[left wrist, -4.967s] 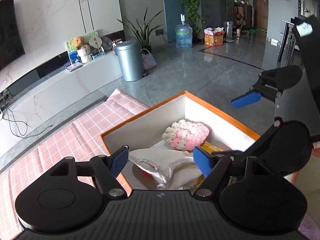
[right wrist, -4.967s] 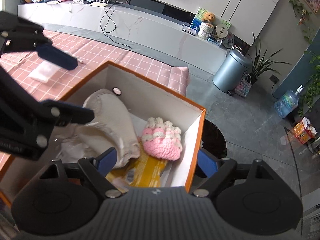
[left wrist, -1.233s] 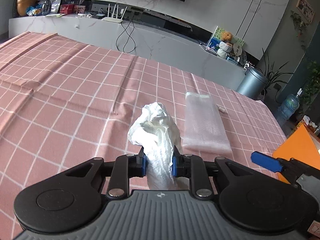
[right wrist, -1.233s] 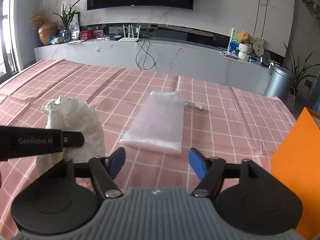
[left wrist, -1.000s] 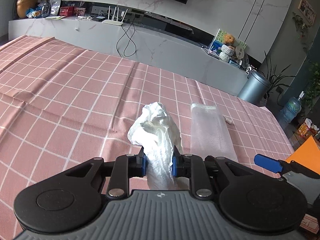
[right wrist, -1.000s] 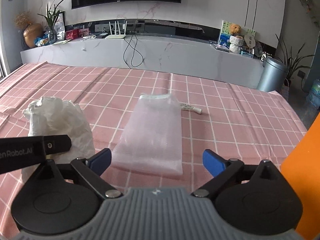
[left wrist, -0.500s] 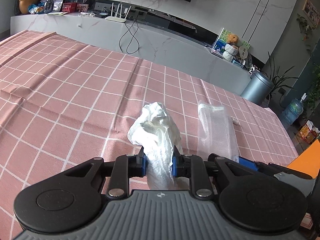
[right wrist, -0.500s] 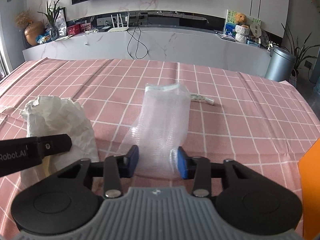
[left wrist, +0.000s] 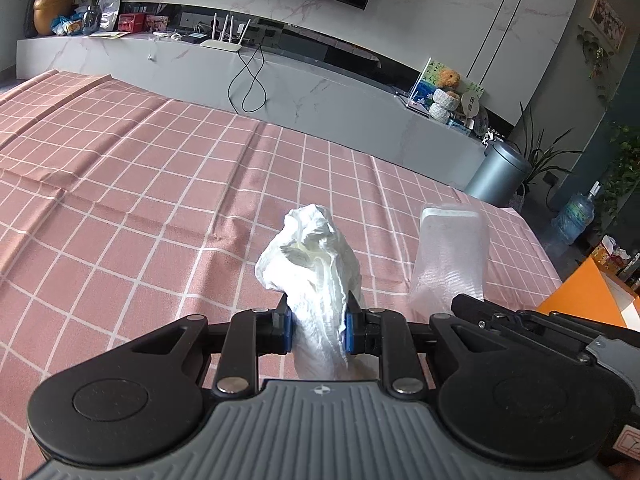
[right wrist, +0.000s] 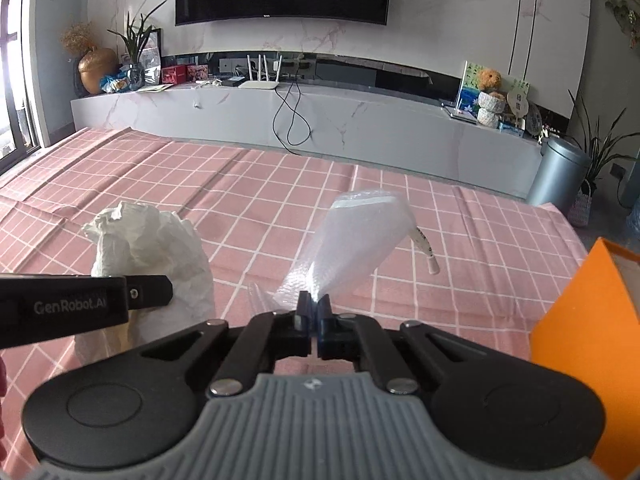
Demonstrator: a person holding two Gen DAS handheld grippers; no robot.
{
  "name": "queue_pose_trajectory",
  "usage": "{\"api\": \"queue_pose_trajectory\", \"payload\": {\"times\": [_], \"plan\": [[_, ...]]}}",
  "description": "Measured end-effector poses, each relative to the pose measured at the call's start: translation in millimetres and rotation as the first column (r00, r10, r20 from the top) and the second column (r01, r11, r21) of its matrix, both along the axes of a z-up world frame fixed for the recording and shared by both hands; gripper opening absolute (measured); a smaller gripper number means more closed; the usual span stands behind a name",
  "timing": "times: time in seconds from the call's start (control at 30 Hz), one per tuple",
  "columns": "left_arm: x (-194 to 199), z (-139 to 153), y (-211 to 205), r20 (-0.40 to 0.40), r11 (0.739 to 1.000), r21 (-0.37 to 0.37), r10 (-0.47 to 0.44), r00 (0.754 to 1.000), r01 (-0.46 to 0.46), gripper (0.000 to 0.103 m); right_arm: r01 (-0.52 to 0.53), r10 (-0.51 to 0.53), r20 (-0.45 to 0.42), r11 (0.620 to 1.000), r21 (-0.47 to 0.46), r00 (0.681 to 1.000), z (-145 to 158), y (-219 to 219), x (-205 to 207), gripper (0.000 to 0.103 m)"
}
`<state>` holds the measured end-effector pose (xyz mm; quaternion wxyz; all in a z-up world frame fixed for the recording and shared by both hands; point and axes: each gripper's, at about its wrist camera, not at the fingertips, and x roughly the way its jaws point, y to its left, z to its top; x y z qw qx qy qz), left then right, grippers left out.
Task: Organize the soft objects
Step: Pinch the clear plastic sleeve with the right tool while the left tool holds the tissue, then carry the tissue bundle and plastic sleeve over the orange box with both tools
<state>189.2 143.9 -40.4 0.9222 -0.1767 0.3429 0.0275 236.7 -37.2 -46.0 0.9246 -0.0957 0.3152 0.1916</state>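
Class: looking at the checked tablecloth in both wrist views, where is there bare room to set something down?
The tablecloth is bare from the white cloth bundle out to the far-left edge. It is crowded near the bubble-wrap bag, small tube and orange box.

The orange box (right wrist: pixel 582 320) is running off the right edge, and the crumpled white cloth (left wrist: pixel 316 276) is hiding its lower end behind the gripper body.
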Motion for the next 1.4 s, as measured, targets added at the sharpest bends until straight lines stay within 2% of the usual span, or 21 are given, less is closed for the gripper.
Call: {"api": "queue_pose_trajectory", "payload": {"times": [0.2,0.37,0.57,0.7,0.83,1.0,1.1,1.2,1.4], "plan": [[-31,27,-22,0.046,0.999,-0.014,-0.03,0.998,0.031,0.025,-0.049,0.047,0.052,0.998,0.028,0.998,40,-41,-44,0.0],[-52,53,-48,0.095,0.996,-0.012,-0.09,0.991,0.092,0.025,-0.061,0.056,0.086,0.996,0.058,0.995,69,-82,-79,0.0],[-70,78,-86,0.154,0.98,-0.017,-0.194,0.969,0.199,0.025,-0.041,0.032,0.109,0.996,0.077,0.994,95,-137,-114,0.0],[-76,87,-120,0.178,0.958,0.003,-0.284,0.942,0.288,0.025,-0.018,0.009,0.1,0.995,0.098,0.995,108,-177,-131,0.0],[-76,90,-158,0.179,0.921,0.021,-0.386,0.905,0.389,0.025,0.01,-0.017,0.106,0.998,0.064,0.994,115,-212,-146,0.0],[-66,88,-206,0.149,0.856,0.046,-0.516,0.843,0.515,0.025,0.066,-0.068,0.06,0.997,0.03,0.996,117,-258,-152,0.0],[-55,82,-235,0.109,0.807,0.045,-0.589,0.801,0.588,0.025,0.096,-0.095,0.023,0.995,-0.013,0.995,112,-281,-148,0.0],[-48,73,-263,0.056,0.765,0.101,-0.643,0.764,0.637,0.025,0.116,-0.117,-0.011,0.991,-0.073,0.993,101,-295,-143,0.0],[-31,50,-296,-0.055,0.704,0.151,-0.695,0.716,0.695,0.025,0.108,-0.12,-0.09,0.986,-0.126,0.989,77,-308,-128,0.0]]}}
